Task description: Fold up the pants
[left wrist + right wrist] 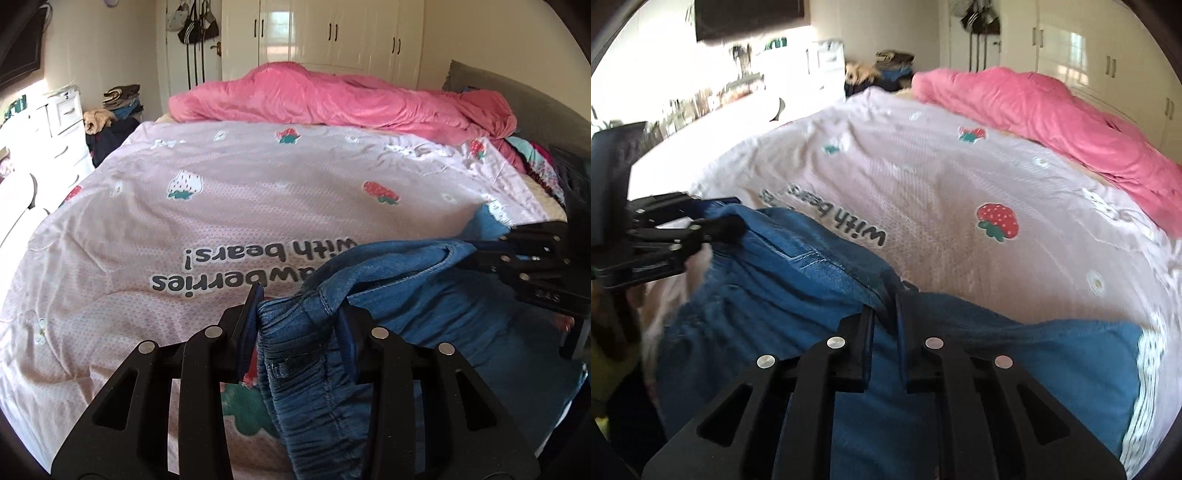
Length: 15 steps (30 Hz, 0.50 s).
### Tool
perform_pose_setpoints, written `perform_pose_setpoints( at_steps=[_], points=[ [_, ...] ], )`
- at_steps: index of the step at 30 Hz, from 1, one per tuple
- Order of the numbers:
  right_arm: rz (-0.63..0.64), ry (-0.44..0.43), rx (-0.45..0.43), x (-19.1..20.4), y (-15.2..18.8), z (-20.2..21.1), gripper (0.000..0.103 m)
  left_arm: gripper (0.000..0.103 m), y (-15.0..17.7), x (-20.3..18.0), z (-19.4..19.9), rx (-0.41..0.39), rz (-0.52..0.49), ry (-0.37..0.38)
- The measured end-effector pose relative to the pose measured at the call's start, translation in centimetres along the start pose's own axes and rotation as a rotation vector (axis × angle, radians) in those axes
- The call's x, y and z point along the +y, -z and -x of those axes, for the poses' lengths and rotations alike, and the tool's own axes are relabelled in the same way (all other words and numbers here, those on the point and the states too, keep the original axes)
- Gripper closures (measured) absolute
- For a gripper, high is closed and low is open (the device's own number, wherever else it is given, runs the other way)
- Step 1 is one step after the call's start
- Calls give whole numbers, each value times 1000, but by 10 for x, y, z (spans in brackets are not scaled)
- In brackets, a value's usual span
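Note:
Blue denim pants (424,325) hang bunched at the near edge of the bed, held up by both grippers. My left gripper (299,317) is shut on the gathered waistband, which fills the gap between its fingers. My right gripper (886,314) is shut on another edge of the pants (820,280); the cloth stretches between the two. The left gripper also shows in the right wrist view (716,225), and the right gripper shows in the left wrist view (491,254). The lower part of the pants is hidden below the grippers.
The bed carries a pale pink strawberry-print cover (258,192) with a crumpled pink duvet (332,96) at the far side. White drawers (62,122) and a pile of clothes (118,107) stand left of the bed. Wardrobes (332,33) line the back wall.

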State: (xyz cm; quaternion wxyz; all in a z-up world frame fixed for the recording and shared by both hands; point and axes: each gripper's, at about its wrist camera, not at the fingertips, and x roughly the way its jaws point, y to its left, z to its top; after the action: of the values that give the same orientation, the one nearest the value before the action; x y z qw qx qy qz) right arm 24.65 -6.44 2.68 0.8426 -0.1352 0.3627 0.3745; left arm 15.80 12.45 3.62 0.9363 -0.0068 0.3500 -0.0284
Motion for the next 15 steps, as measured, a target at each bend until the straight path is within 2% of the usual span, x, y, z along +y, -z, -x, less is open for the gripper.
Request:
perform_pose_setpoints(
  at_steps=[4,9,15],
  points=[
    [-38,-3,-57,10,21,36,93,74,3,-10,20,-39,-15,4],
    [-57,-3,-94,33,47,68,93,73,15,-30,47,-108,-91,-73],
    [-33,11,-150,68,80,96,93,71,41,-33,68,-109,-54,-102]
  ],
)
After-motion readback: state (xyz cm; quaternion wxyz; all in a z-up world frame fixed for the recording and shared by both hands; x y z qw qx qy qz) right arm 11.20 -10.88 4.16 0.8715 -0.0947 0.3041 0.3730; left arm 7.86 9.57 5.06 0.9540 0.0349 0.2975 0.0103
